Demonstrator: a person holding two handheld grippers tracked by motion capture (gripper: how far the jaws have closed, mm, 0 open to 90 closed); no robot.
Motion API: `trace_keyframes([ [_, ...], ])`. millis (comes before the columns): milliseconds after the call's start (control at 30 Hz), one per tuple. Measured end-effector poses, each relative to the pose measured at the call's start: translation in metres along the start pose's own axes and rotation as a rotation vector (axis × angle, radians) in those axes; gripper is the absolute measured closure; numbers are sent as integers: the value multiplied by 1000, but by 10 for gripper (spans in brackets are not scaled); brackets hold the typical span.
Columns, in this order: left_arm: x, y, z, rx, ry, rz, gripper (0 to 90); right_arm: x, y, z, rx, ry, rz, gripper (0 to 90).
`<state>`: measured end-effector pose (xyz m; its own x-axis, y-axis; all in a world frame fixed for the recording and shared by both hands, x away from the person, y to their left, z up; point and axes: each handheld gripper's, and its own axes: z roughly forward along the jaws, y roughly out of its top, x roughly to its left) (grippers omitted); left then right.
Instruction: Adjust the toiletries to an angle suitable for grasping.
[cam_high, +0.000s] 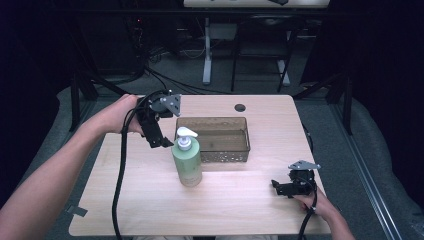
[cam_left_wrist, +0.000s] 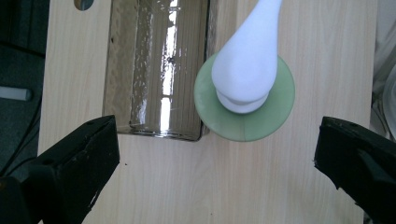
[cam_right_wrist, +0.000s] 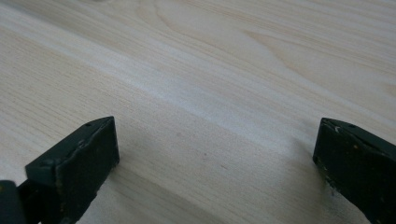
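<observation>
A pale green soap bottle (cam_high: 187, 162) with a white pump head (cam_high: 185, 136) stands upright on the wooden table (cam_high: 150, 200), just in front of the left corner of a clear brown bin (cam_high: 212, 140). My left gripper (cam_high: 161, 142) hovers to the left of the pump, tilted downward, jaws open. From above, in the left gripper view, the pump (cam_left_wrist: 250, 60) and the bottle's green shoulder (cam_left_wrist: 275, 112) lie between and beyond the spread jaws. My right gripper (cam_high: 280, 188) rests low at the table's right front, open over bare wood (cam_right_wrist: 205, 93).
The brown bin (cam_left_wrist: 154, 70) looks empty. A round cable hole (cam_high: 240, 107) sits behind it near the table's far edge. Black cables trail from both grippers. Dark floor, table legs and wiring lie beyond the table.
</observation>
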<state>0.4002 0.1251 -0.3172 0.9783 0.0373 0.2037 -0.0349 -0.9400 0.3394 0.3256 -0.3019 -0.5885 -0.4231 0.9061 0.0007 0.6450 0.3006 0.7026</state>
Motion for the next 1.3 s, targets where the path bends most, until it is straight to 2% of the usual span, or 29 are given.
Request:
trace_keyframes([
  [100,1,6,1,0,-10,12,0,0,0,0,1,0,0,0],
  [433,1,23,13,61,-35,62,0,0,0,0,0,-2,0,0],
  [500,1,26,14,73,-27,73,1,0,0,0,0,0,0,0],
  [567,-2,29,13,74,-14,106,10,0,0,0,0,-2,0,0],
  [600,-2,31,13,78,-33,106,16,0,0,0,0,-1,0,0],
  [667,-3,34,15,99,-42,120,17,0,0,0,-1,-1,0,0],
  [867,-2,37,20,124,-55,132,58,0,0,0,0,-1,0,0],
  [967,0,37,22,137,-68,128,115,0,0,0,0,-1,0,0],
  [1000,1,37,23,134,-72,128,164,0,0,0,0,-1,0,0],
  [1133,3,36,22,124,-80,123,187,0,0,0,2,-1,-2,0],
  [1300,3,37,22,137,-87,126,219,0,0,0,2,-1,-2,0],
])
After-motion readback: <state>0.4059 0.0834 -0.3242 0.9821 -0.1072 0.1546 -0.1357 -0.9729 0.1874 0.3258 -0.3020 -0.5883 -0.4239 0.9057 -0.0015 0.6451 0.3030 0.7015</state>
